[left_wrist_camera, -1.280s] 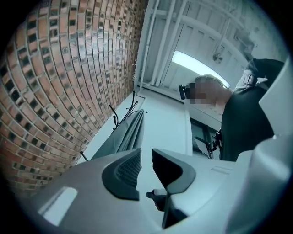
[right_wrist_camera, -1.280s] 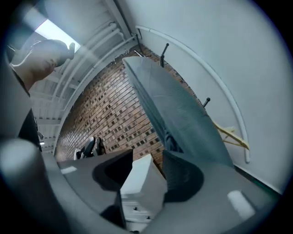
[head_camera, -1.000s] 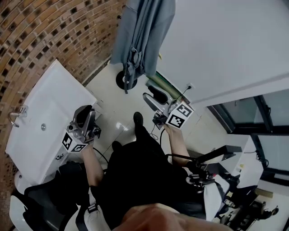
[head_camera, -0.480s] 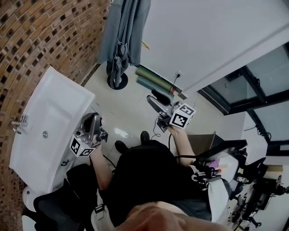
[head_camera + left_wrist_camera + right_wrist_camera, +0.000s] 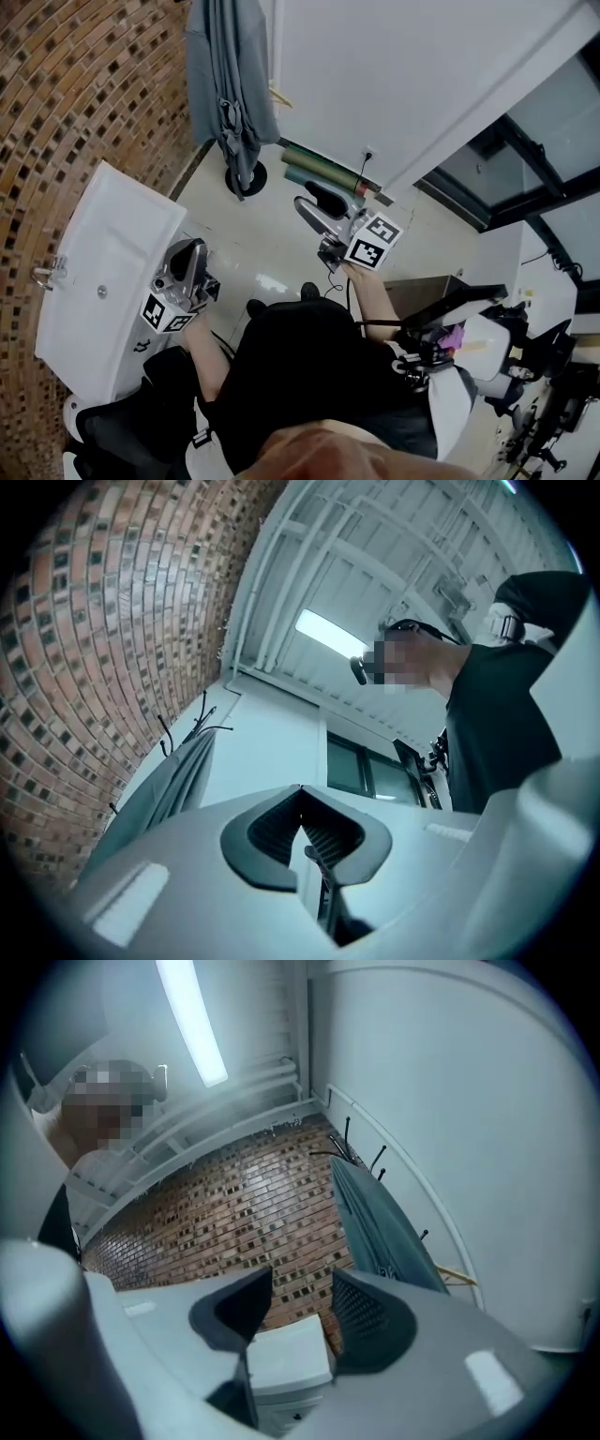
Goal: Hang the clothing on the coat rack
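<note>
Clothing (image 5: 225,75) hangs lengthwise down the coat rack (image 5: 258,176) at the upper left of the head view, well apart from both grippers: the left gripper (image 5: 187,251), clenched on nothing, sits below it, while the right gripper (image 5: 315,204), released and empty, seems nearer.

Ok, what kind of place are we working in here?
Probably an office or lab corner: a brick wall, a freestanding coat rack carrying a grey garment, dark-framed glass partitions and a black office chair.
</note>
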